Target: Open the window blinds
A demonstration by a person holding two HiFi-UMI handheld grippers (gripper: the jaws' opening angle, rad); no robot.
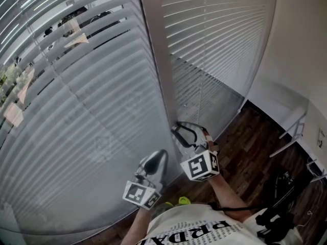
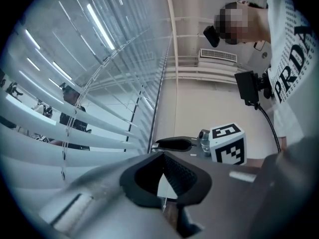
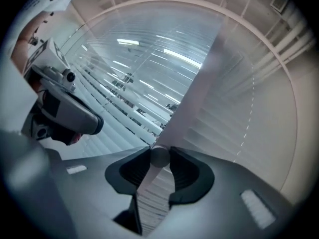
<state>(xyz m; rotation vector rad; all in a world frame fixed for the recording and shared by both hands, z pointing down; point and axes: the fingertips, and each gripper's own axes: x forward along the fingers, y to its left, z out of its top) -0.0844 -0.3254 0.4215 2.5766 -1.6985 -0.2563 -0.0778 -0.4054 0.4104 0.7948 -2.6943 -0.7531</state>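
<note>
Two grey slatted blinds hang side by side: a wide left blind (image 1: 92,111), whose upper slats let the outside show through, and a right blind (image 1: 214,40). A pale upright frame post (image 1: 161,75) stands between them. At the foot of the post my right gripper (image 1: 180,128) is shut on a round grey tilt wand (image 3: 159,157), seen end-on between its pads. My left gripper (image 1: 159,154) hangs just below and to the left, its jaws together at the tips (image 2: 163,158). A thin pale line shows behind them; whether it is held is unclear.
Dark wood floor (image 1: 250,147) runs along the blinds to the right. White metal legs (image 1: 291,137) and black gear with cables (image 1: 281,188) stand at the right, under a white wall (image 1: 301,45). My own white printed shirt (image 1: 204,231) fills the bottom edge.
</note>
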